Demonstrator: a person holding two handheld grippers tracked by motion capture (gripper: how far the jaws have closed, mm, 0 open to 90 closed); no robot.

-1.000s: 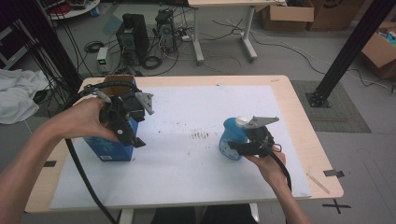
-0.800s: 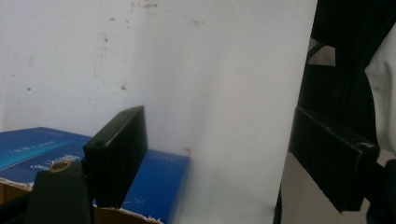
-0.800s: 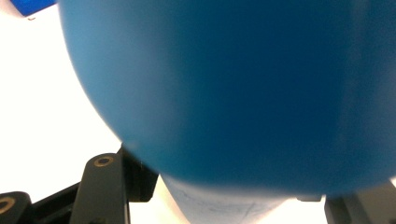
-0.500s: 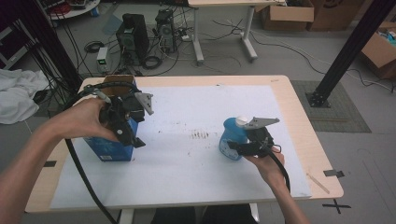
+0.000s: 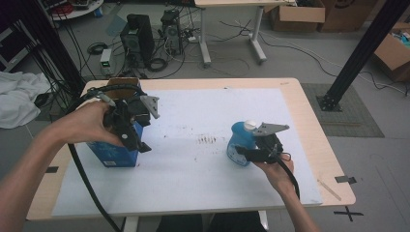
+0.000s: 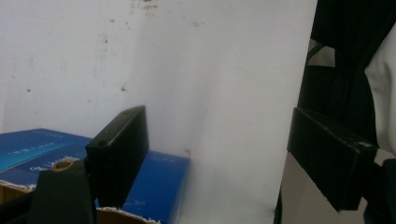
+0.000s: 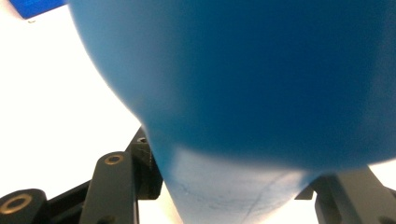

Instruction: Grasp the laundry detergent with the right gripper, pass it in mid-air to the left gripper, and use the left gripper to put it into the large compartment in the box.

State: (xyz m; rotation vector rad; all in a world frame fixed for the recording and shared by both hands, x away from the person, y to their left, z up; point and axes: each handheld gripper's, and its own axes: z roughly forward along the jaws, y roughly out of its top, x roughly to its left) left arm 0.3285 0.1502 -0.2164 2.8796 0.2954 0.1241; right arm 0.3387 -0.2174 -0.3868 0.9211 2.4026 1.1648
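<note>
A blue box [image 5: 110,152] with an open brown-edged top stands at the table's left side. My left gripper [image 5: 137,143] hovers at the box's right edge, pointing down, open wide. In the left gripper view its near jaw sits by the box's torn rim [image 6: 159,179], and the gap between the jaws [image 6: 219,135] holds nothing. On the right, a round blue bottle [image 5: 239,141] with a white cap [image 5: 250,125] rests on the white sheet. My right gripper [image 5: 245,152] is shut on it from the near side. The bottle's blue body [image 7: 243,74] looms between the jaws.
A white sheet [image 5: 193,174] covers most of the wooden table [image 5: 309,106], with a brown smudge [image 5: 208,140] at its middle. The left gripper's black cable [image 5: 84,179] trails off the front left edge. Computer towers [image 5: 138,36] and cables lie on the floor beyond.
</note>
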